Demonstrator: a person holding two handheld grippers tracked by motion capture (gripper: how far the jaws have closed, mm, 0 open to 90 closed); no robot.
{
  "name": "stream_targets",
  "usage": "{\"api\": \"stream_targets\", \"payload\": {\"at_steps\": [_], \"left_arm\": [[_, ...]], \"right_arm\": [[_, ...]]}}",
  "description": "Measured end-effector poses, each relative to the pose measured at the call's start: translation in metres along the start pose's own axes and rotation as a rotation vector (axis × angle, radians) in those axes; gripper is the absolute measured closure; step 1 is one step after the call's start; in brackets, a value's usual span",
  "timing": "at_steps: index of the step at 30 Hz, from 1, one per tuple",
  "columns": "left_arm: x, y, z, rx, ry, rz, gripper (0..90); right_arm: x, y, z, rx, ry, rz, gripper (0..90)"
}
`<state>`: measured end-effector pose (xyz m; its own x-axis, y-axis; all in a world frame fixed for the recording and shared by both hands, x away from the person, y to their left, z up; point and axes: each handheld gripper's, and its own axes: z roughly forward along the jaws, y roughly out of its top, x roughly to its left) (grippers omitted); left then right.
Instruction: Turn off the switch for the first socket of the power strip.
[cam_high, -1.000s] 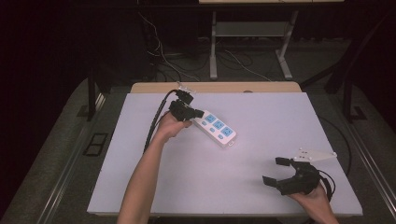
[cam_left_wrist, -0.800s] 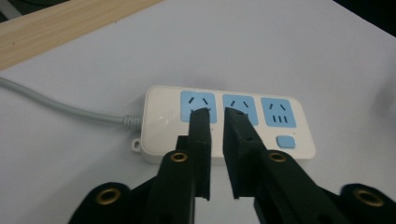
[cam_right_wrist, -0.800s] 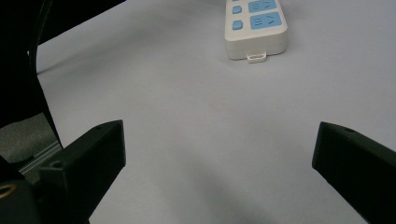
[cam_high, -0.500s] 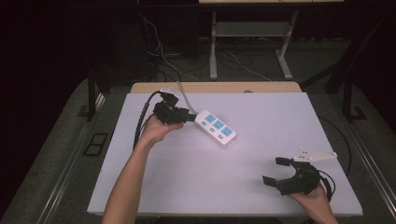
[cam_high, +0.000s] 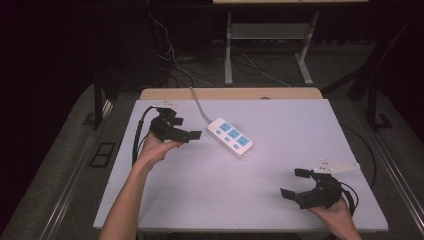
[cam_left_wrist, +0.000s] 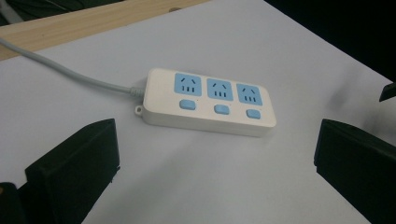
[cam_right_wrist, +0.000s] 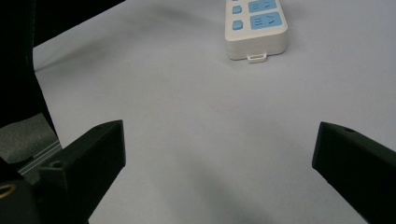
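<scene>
A white power strip (cam_high: 231, 137) with three blue sockets and blue switches lies flat in the middle of the pale table (cam_high: 225, 200). Its grey cord (cam_high: 199, 106) runs off over the back edge. My left gripper (cam_high: 184, 125) hovers just left of the strip, apart from it. Its jaws have just been opening and stand wide with nothing between them. In the left gripper view the strip (cam_left_wrist: 210, 100) lies beyond the spread jaws of that gripper (cam_left_wrist: 217, 135). My right gripper (cam_high: 294, 182) is open near the front right corner. Its own view shows it (cam_right_wrist: 219, 135) wide apart, with the strip's end (cam_right_wrist: 254, 23) far ahead.
A wooden strip (cam_high: 235, 93) borders the table's back edge. Behind it, on the dark floor, are a metal desk frame (cam_high: 229, 45) and loose cables. A black cable (cam_high: 137, 137) trails from the left gripper along the table's left side.
The left gripper has pulled away to the left from the strip's cord end and opened its jaws. The strip stays put. The right gripper has not moved.
</scene>
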<state>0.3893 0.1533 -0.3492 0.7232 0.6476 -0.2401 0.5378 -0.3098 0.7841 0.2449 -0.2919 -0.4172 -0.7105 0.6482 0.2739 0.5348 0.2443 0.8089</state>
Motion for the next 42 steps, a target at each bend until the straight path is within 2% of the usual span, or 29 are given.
{"api": "stream_targets", "payload": {"at_steps": [13,23,28,36,42], "left_arm": [[-0.012,-0.028,-0.025,-0.084,0.021,-0.002,0.0],[-0.027,-0.065,-0.032,-0.136,0.028,0.001,0.0],[-0.033,-0.086,-0.034,-0.164,0.023,-0.011,0.0],[-0.04,-0.115,-0.033,-0.173,0.02,-0.03,0.0],[-0.048,-0.124,-0.032,-0.151,0.005,-0.013,0.0]], "right_arm": [[0.001,0.0,0.001,0.002,-0.002,-0.002,2.5],[0.003,0.001,0.002,0.003,0.0,0.0,2.5],[0.003,0.0,0.003,0.001,0.001,-0.001,2.5],[0.004,0.0,0.003,0.005,0.002,0.0,2.5],[0.003,0.0,0.003,0.005,0.002,0.003,2.5]]}}
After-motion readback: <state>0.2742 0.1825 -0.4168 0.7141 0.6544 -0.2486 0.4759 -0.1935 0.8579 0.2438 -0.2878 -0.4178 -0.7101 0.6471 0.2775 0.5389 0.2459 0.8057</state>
